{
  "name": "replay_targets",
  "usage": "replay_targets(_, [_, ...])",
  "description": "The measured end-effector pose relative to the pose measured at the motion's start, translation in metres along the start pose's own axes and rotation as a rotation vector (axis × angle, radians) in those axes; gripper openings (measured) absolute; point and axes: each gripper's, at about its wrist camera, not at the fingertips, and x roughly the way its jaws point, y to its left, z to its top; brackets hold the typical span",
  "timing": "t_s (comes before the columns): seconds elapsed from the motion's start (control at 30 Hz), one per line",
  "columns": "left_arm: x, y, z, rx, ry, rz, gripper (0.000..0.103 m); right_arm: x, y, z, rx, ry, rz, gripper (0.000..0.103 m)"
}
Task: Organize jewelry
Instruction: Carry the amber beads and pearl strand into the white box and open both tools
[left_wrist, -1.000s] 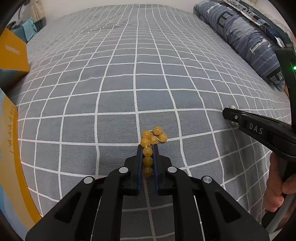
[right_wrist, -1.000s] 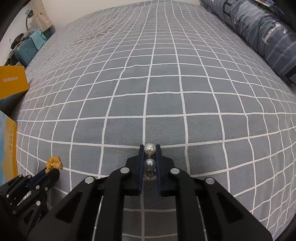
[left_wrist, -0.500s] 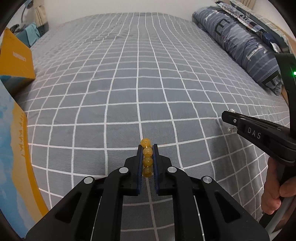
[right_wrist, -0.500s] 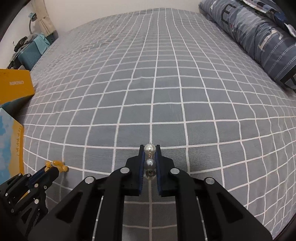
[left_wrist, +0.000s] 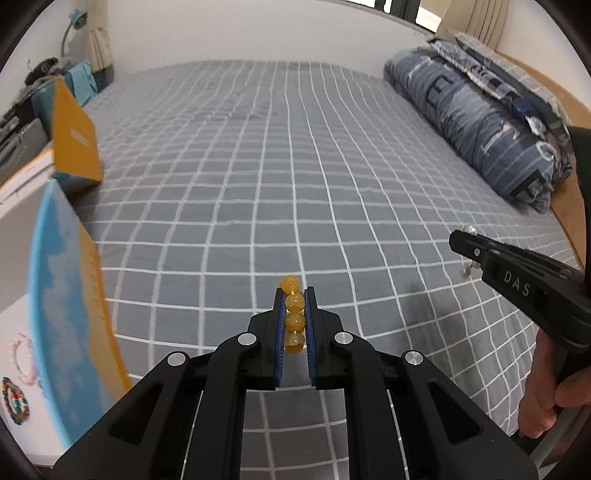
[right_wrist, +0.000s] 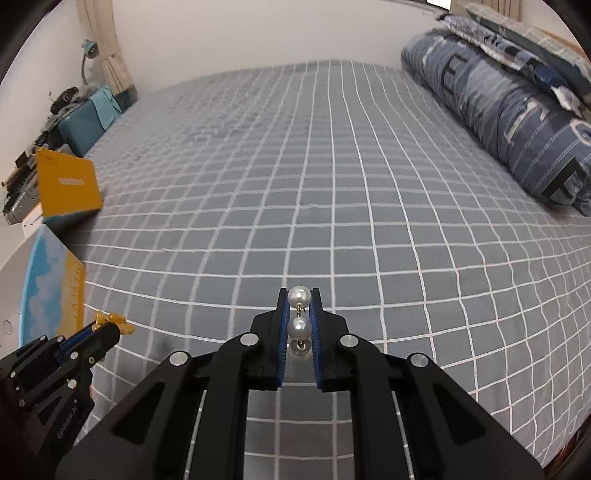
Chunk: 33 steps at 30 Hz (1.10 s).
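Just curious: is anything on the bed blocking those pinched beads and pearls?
Nothing visible does. The left gripper pinches the yellow bead string, the right gripper the pearl string, above bare checked bedsheet. Their destination isn't identifiable.

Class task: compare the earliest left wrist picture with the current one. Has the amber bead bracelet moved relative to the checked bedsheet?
Yes. The amber bead bracelet, clamped in the left tongs, has lifted off the checked bedsheet, where its loose beads earlier lay.

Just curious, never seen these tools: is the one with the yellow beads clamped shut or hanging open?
Shut. The left gripper has its blue pads pressed against the yellow bead string on both sides.
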Motion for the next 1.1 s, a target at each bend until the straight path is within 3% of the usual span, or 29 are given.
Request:
replay_targets(0.3, [-0.053,0.028,0.011,-0.033,-0.118,0.081,0.009,-0.033,0.03,0.001,-0.031,-0.077,0.005,0.01])
replay_targets(0.7, [-0.092,0.072,0.007,-0.084,-0.166,0.151,0.009,-0.04,0.066,0.003,-0.059,-0.082,0.018,0.01])
replay_targets(0.83, [-0.115,0.096,0.001,-0.103,-0.192,0.191,0.009,-0.048,0.092,0.004,-0.085,-0.101,0.037,0.01])
replay_targets(1.1, [-0.159,0.174,-0.017,-0.214,-0.221,0.297,0.009,-0.072,0.186,0.002,-0.17,-0.141,0.164,0.01])
